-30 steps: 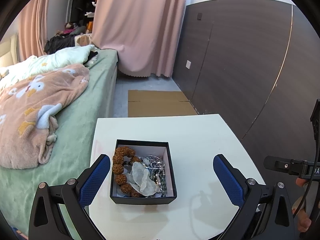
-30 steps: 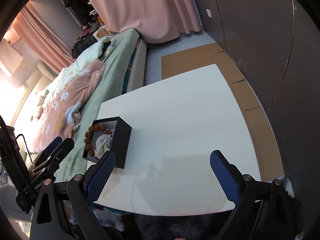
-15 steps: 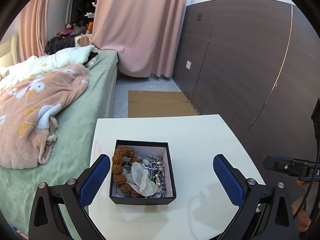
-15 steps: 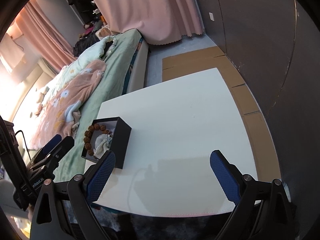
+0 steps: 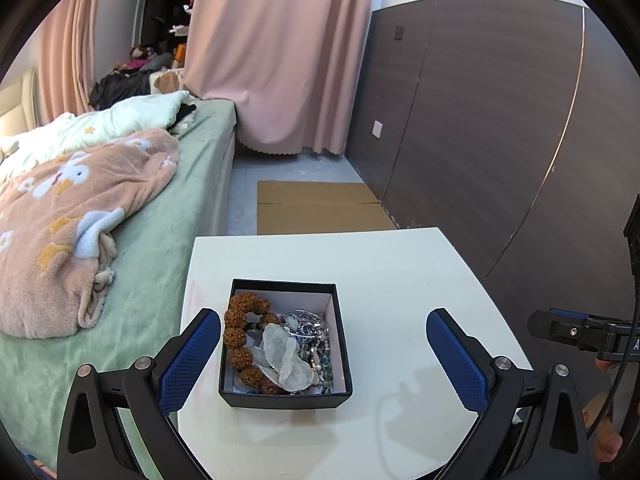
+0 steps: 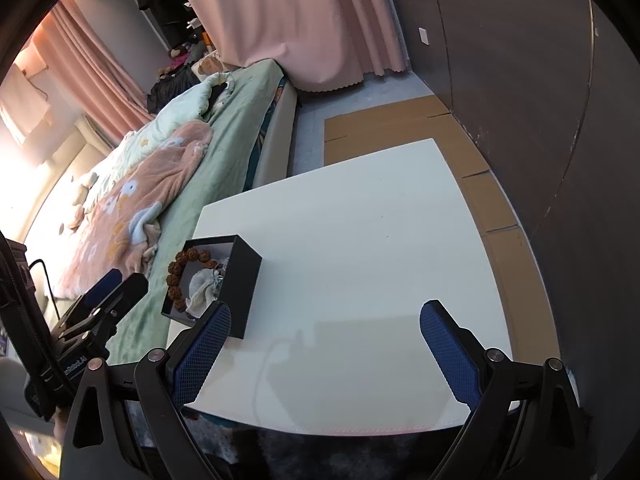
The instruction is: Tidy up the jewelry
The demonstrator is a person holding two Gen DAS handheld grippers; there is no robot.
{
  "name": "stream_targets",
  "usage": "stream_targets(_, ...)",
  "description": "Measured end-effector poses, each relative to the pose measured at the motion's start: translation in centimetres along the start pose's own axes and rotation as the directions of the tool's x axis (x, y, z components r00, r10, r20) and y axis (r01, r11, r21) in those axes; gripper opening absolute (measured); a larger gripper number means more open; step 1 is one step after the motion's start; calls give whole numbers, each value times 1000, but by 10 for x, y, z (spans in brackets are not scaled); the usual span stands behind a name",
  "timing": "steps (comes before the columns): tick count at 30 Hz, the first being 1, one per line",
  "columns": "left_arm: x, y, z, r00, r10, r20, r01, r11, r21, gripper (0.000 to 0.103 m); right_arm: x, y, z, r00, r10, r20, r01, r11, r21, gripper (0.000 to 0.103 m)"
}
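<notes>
A small square black cardboard box (image 5: 285, 396) with a pale white lining sits near the left edge of the plain cream-white table top (image 5: 392, 280). Inside it lie a bracelet of knobbly rust-brown seed beads (image 5: 240, 336), a crumpled translucent whitish pouch (image 5: 286, 358) and a tangle of silver and dark green-grey beaded chains (image 5: 314, 336). Both the left gripper (image 5: 323, 354) and the right gripper (image 6: 325, 346) have black frames with bright blue pads bearing a fine diamond-grid texture. Beyond the left edge lie a sage-green bedsheet (image 5: 160, 248), a peach-pink fleece blanket (image 5: 68, 216) patterned with white, pale blue and yellow cartoon shapes, and a mint quilt (image 5: 120, 118) with small yellow marks. The curtains (image 5: 280, 52) are dusty pink, the wall panels (image 5: 480, 112) dark brown woodgrain, and the flat floor cardboard (image 5: 320, 208) tan.
</notes>
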State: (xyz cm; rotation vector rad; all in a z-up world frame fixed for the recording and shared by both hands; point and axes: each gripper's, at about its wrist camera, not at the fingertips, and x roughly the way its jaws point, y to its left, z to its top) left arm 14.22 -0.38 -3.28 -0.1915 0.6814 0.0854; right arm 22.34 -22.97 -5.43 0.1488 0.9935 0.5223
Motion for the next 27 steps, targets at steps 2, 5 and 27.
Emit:
stream_targets(2,0,-1,1,1000,1,1,-1,1000,1,103,0,0,0,1000,1,0,-1,1000,1,96)
stream_targets(5,0,-1,0,1000,0,0,0,1000,0,103,0,0,0,1000,1,-1,-1,1000,-1,96)
stream_targets(27,0,-6,-3,1000,2,0,-2,1000,19,103,3,-3,-1,1000,-4,-14,4,1000,7,96)
